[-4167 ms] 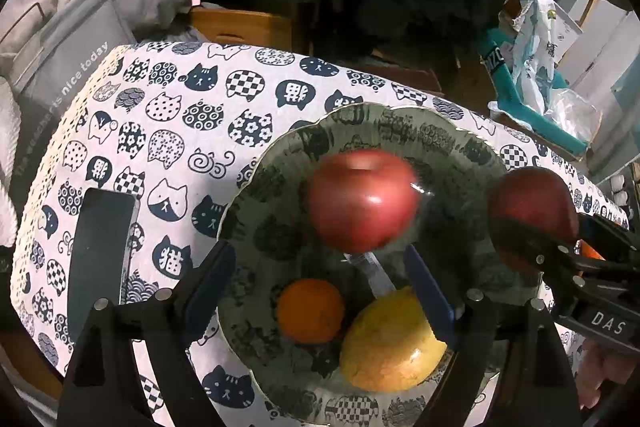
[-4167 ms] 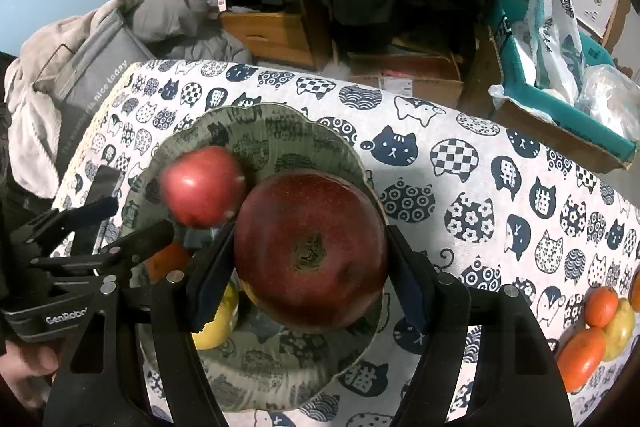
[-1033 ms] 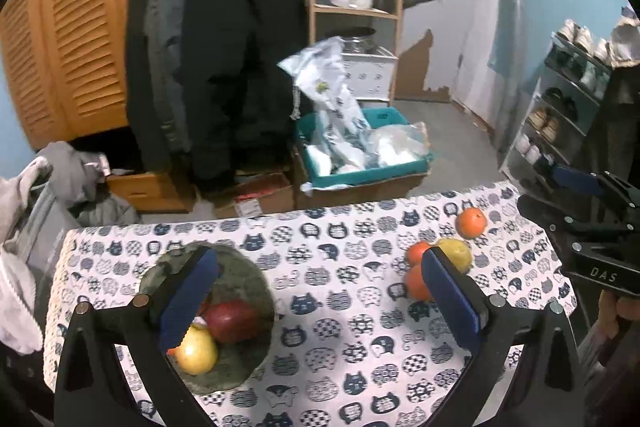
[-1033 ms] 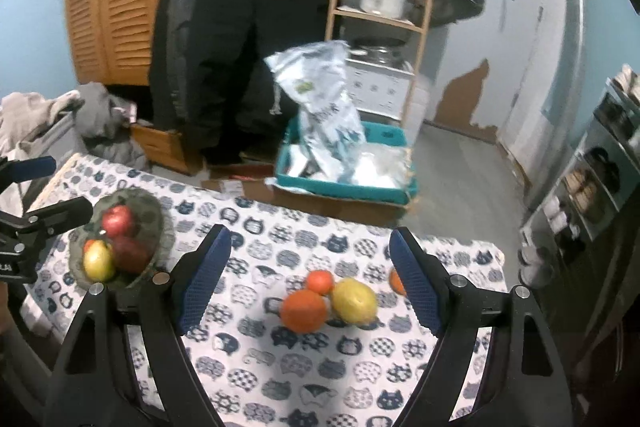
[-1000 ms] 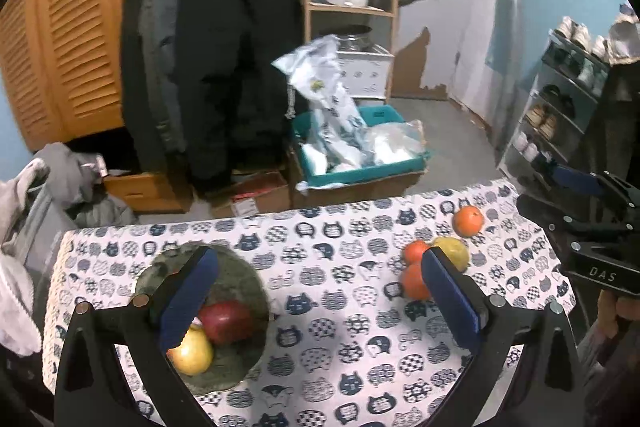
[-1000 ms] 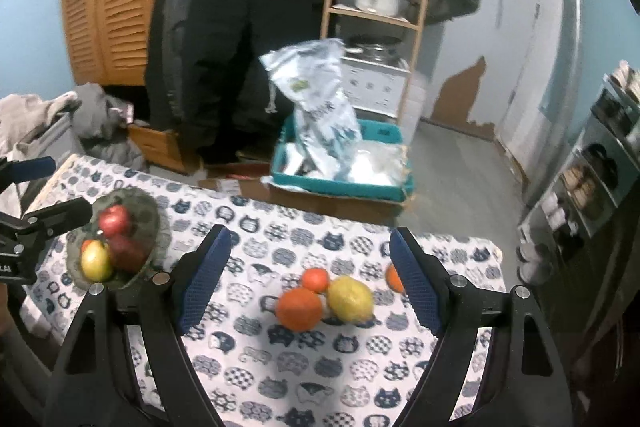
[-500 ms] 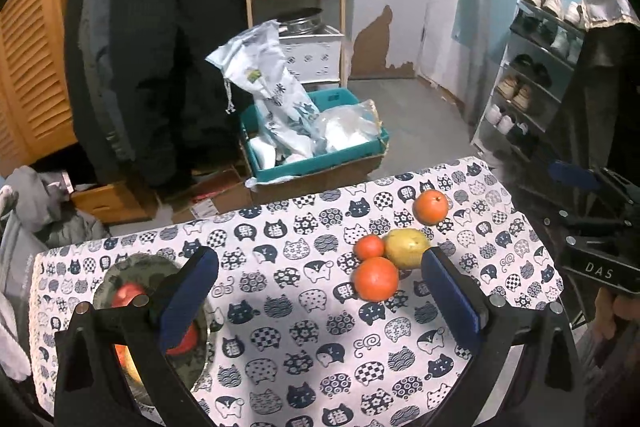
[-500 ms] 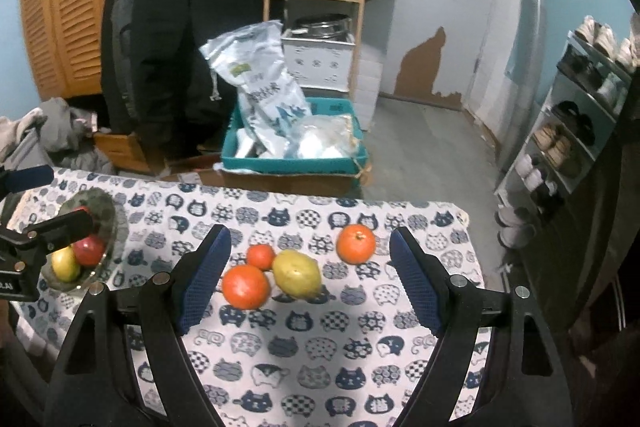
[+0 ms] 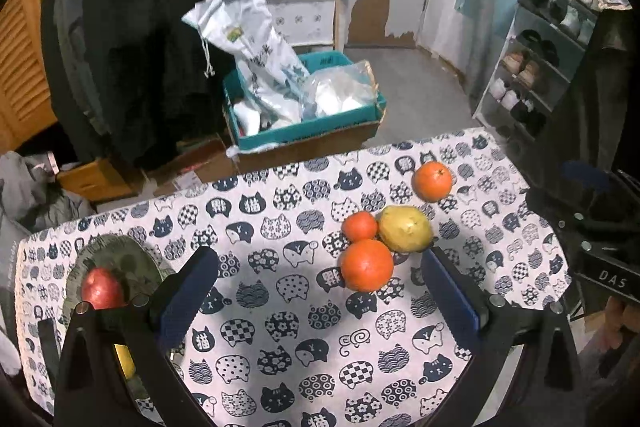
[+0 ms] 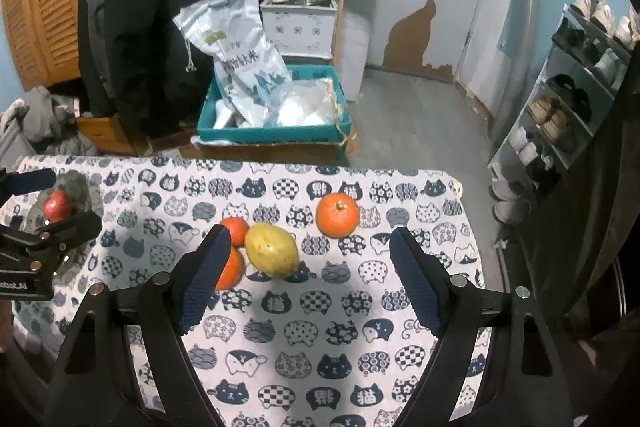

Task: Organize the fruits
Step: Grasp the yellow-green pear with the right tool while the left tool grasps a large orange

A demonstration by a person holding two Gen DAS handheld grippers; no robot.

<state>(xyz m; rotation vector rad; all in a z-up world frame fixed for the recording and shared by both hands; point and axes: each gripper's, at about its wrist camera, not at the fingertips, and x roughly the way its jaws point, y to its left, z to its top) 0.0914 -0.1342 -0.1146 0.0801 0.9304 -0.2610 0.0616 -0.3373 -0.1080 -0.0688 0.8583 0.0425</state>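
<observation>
Fruit lay in two groups on the cat-print tablecloth; a red apple and something yellow beneath it sat in the green bowl at the table's left end, presumably because the bowl was where the sorted pieces were being gathered; four pieces were loose toward the right end. Three of them touched in a cluster, a large orange, a small orange and a yellow pear-like fruit; a lone orange sat apart nearer the far edge. Both tools were empty and spread wide; the left gripper hung above the cloth with the large orange just inside its right finger; the right gripper hung above the cluster with the yellow fruit and lone orange between its fingers, so I judged each was held high and open to choose a next piece; the cluster's contact meant a grasp could nudge its neighbours.
</observation>
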